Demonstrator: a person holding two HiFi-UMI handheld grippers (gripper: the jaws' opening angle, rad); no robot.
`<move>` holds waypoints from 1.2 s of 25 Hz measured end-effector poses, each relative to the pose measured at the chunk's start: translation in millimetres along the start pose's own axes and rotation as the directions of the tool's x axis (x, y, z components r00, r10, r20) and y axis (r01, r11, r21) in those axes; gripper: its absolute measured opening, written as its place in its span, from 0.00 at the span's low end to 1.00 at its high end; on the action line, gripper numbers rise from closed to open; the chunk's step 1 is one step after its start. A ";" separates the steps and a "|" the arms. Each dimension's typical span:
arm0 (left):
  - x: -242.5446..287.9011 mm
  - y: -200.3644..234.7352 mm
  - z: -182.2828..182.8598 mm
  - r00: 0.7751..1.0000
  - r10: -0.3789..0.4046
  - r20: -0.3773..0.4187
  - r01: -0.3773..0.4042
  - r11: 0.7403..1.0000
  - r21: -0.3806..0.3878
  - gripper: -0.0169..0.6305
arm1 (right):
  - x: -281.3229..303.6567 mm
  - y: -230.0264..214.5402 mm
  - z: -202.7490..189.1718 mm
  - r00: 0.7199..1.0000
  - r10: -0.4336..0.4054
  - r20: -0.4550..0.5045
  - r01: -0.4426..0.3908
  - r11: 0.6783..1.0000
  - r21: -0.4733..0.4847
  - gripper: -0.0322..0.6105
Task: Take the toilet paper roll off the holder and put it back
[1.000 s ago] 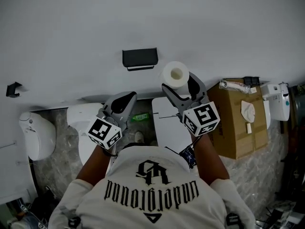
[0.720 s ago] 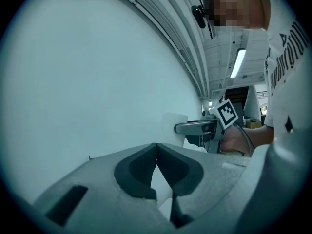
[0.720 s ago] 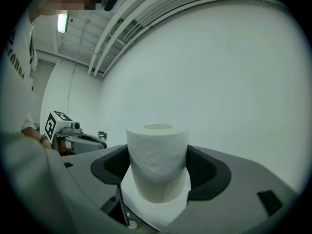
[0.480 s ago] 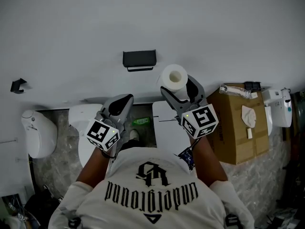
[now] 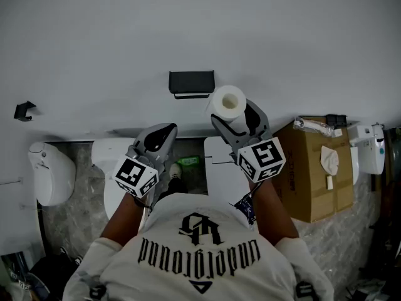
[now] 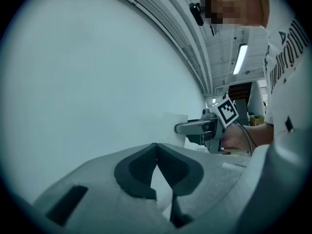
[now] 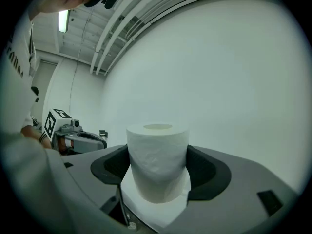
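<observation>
A white toilet paper roll [image 5: 228, 102] [image 7: 157, 162] stands upright between the jaws of my right gripper [image 5: 237, 115] [image 7: 158, 167], which is shut on it. A loose sheet hangs below the roll. The black holder [image 5: 191, 82] is fixed to the white wall, just left of the roll and slightly higher. My left gripper [image 5: 160, 137] [image 6: 156, 155] is shut with nothing in it, lower left of the holder, pointing at the wall.
A white toilet [image 5: 116, 168] and a white bin lid [image 5: 225, 168] stand below by the wall. A cardboard box [image 5: 316, 168] is at the right, a white urinal-like fixture [image 5: 47, 174] at the left. A small black hook [image 5: 24, 111] is on the wall.
The right gripper with the roll has stayed close to the wall while the view shifted; the roll now sits nearer the holder's right end. The left gripper has barely moved.
</observation>
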State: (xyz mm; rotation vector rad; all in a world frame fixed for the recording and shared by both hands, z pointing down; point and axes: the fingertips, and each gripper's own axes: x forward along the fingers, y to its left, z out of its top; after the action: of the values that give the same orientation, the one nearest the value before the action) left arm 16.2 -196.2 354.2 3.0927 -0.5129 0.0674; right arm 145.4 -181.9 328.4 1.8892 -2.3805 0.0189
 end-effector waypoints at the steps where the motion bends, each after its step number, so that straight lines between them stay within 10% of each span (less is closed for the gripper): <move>1: 2.1 5.8 0.4 1.000 -0.002 0.002 0.002 1.000 0.000 0.05 | 6.1 -1.0 0.6 1.000 0.000 -0.001 0.000 1.000 0.000 0.56; 30: 67.6 163.0 -10.2 0.996 -0.084 -0.032 0.082 0.995 -0.047 0.05 | 180.9 -13.2 -0.8 0.998 0.041 -0.055 -0.039 0.998 0.039 0.56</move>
State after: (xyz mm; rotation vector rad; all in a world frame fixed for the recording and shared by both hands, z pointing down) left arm 27.1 -372.2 367.1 3.0581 -0.3784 0.1054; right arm 117.8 -360.5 344.3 1.8314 -2.3976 0.1192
